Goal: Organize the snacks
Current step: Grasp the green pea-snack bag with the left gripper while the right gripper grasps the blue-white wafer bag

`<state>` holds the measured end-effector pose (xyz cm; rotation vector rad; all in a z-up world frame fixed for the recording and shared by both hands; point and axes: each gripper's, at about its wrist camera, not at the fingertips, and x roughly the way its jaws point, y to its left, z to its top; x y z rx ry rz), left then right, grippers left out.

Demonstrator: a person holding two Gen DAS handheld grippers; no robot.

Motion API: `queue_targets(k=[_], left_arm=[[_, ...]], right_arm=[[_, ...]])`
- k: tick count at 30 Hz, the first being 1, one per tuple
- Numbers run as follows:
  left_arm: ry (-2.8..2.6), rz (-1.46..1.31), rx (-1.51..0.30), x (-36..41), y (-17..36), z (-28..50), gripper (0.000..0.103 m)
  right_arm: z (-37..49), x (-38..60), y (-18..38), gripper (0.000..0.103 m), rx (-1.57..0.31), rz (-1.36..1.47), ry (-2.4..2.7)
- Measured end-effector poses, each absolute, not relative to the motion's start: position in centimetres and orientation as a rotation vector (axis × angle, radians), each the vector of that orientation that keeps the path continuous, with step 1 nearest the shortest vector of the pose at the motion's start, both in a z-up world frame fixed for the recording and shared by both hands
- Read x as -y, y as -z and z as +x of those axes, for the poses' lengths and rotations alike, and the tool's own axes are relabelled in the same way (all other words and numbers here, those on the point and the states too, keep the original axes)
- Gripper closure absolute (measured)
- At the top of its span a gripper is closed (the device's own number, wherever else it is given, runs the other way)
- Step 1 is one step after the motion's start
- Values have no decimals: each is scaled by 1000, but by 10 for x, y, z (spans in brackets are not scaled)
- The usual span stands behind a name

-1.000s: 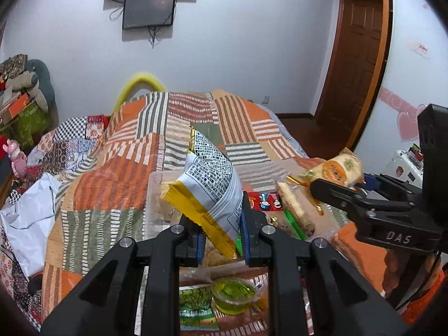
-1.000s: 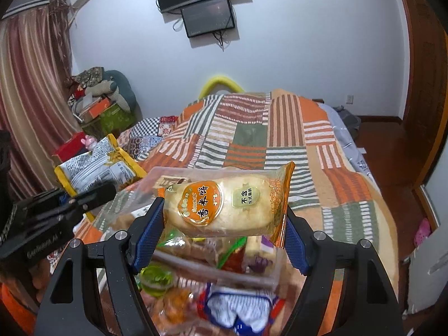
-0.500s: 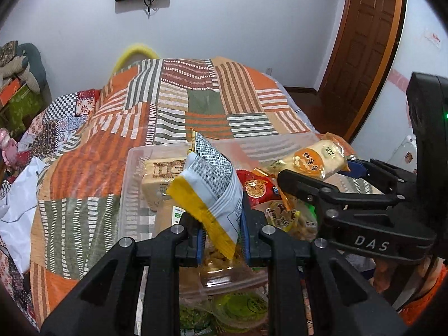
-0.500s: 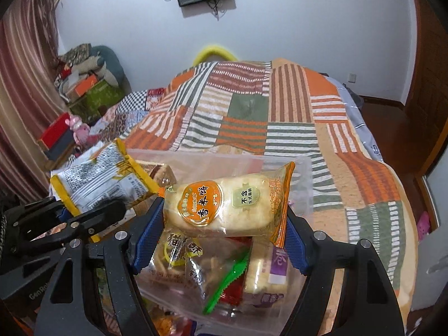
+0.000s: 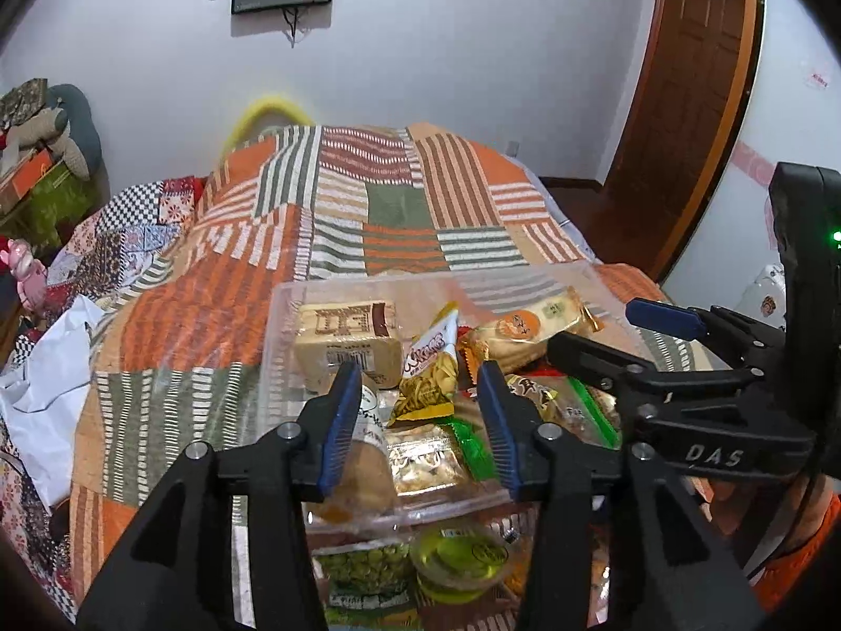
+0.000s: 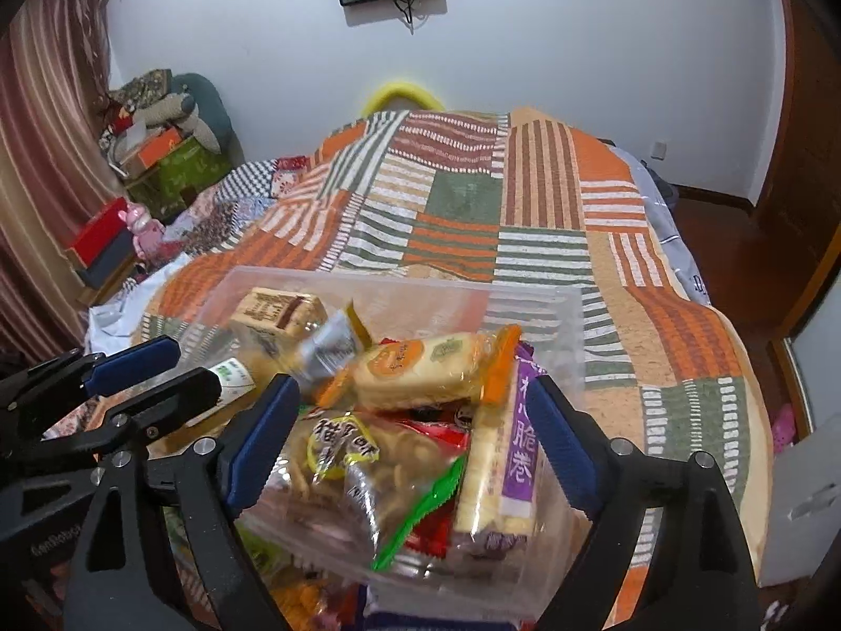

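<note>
both grippers' jaws apart over clear bin (image 5: 284,315); right gripper (image 5: 604,334) marked "das".

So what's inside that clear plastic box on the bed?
The clear plastic box holds snacks: a rice cracker pack on top, a tan cake, a purple-labelled pack. Lower layers are covered.

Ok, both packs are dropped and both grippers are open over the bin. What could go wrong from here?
The rice cracker pack sits tilted on top of the heap in the clear bin, so it may slide off if bumped. The left gripper and right gripper hover close together over the bin and could knock each other when withdrawing. The yellow snack bag stands on edge and could tip.
</note>
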<state>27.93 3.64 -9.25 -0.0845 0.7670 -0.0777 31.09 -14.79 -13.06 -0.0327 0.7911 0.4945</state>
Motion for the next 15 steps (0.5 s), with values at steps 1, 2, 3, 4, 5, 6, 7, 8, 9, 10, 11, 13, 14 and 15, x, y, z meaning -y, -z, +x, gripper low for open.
queue_targets(k=[1,2,3,4,5,6,7,8,9,10,11,13,14,15], left_arm=[[78,-84,-758,-37,88,274,52],[78,-83,-751,-39,86,271,48],[76,-81,-744,-40,83,268,45],[74,-79,-736,-41,79,262,41],[73,-77,-729,-43,76,257,36],[74,-77,-725,-44,74,253,35],[76,-76,-721,-47,72,247,34],[76,-73,-721,-48,71,243,34],[74,-71,-723,-50,71,239,34],[71,-67,-726,-53,71,234,33],[68,-67,-729,-54,71,230,33],[61,-72,-741,-61,74,222,31],[59,-77,-748,-63,76,219,30],[57,-84,-758,-67,79,216,30]], right_arm=[[308,150,127,16,-784,-31,-498],[304,152,124,16,-777,-29,-502],[302,152,121,16,-771,-28,-505],[298,154,118,16,-762,-28,-510],[293,156,114,16,-752,-29,-515],[290,157,112,16,-745,-31,-519],[286,158,110,16,-738,-32,-522],[281,161,108,15,-730,-35,-527],[276,163,106,13,-722,-39,-530],[272,165,105,12,-714,-41,-532],[267,168,104,10,-705,-45,-532],[261,170,105,7,-697,-54,-530],[257,173,106,7,-693,-62,-525],[255,174,107,7,-693,-66,-522]])
